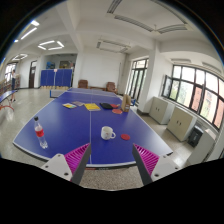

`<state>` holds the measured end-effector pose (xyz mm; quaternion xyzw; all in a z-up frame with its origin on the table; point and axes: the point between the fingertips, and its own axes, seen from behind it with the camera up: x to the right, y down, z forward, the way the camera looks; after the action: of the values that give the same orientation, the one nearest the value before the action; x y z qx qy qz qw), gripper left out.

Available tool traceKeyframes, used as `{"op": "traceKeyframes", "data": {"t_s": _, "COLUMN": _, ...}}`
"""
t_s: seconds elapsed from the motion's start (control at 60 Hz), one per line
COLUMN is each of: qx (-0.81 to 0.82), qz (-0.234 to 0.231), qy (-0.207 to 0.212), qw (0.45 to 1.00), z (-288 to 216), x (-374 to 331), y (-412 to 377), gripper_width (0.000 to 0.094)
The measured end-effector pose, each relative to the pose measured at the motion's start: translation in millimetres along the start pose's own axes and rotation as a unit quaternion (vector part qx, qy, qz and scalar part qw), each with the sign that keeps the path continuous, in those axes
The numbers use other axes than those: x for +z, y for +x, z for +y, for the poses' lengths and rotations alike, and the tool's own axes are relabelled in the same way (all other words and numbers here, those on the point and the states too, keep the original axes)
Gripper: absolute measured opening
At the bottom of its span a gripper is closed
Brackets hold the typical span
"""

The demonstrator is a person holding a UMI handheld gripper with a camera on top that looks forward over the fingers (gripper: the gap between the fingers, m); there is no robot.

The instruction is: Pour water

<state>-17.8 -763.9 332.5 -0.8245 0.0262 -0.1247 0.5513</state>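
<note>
A clear plastic water bottle (40,134) with a red cap and red label stands upright on the blue table-tennis table (75,122), off to the left of my fingers. A white mug (107,132) sits on the same table just ahead of my fingers, slightly right of centre. My gripper (112,158) hangs above the table's near edge, open, with nothing between its pink pads. Both objects lie beyond the fingertips, apart from them.
A small red disc (126,137) lies right of the mug. Farther back on the table lie a yellow sheet (91,107), a dark item (108,104) and other flat items. Speckled floor lies below the fingers; cabinets (182,122) line the right wall.
</note>
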Motion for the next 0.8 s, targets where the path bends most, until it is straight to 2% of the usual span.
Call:
{"op": "traceKeyframes", "data": {"t_s": 0.083, "qx": 0.003, "qz": 0.010, "qy": -0.010, "qw": 1.000, "z": 11.6, "x": 1.0, "y": 0.1, "gripper_width": 0.0849}}
{"op": "traceKeyframes", "data": {"t_s": 0.183, "qx": 0.009, "qz": 0.024, "qy": -0.024, "qw": 0.999, "z": 48.0, "x": 16.9, "y": -43.9, "gripper_width": 0.0851}}
{"op": "traceKeyframes", "data": {"t_s": 0.217, "qx": 0.010, "qz": 0.026, "qy": -0.036, "qw": 0.999, "z": 50.1, "x": 10.1, "y": -31.0, "gripper_width": 0.0849}}
{"op": "traceKeyframes", "data": {"t_s": 0.333, "qx": 0.006, "qz": 0.027, "qy": -0.070, "qw": 0.997, "z": 114.8, "x": 31.6, "y": -84.8, "gripper_width": 0.0848}}
{"op": "traceKeyframes", "data": {"t_s": 0.483, "qx": -0.001, "qz": -0.004, "qy": -0.131, "qw": 0.991, "z": 196.1, "x": 38.8, "y": -168.8, "gripper_width": 0.0850}}
{"op": "traceKeyframes", "data": {"t_s": 0.55, "qx": 0.010, "qz": -0.028, "qy": -0.145, "qw": 0.989, "z": 220.1, "x": 48.7, "y": -221.9, "gripper_width": 0.0848}}
{"op": "traceKeyframes", "data": {"t_s": 0.633, "qx": 0.027, "qz": -0.065, "qy": -0.144, "qw": 0.987, "z": 219.6, "x": 69.5, "y": -290.3, "gripper_width": 0.0852}}
{"op": "traceKeyframes", "data": {"t_s": 0.8, "qx": 0.039, "qz": -0.121, "qy": -0.079, "qw": 0.989, "z": 173.5, "x": 136.3, "y": -405.4, "gripper_width": 0.0846}}
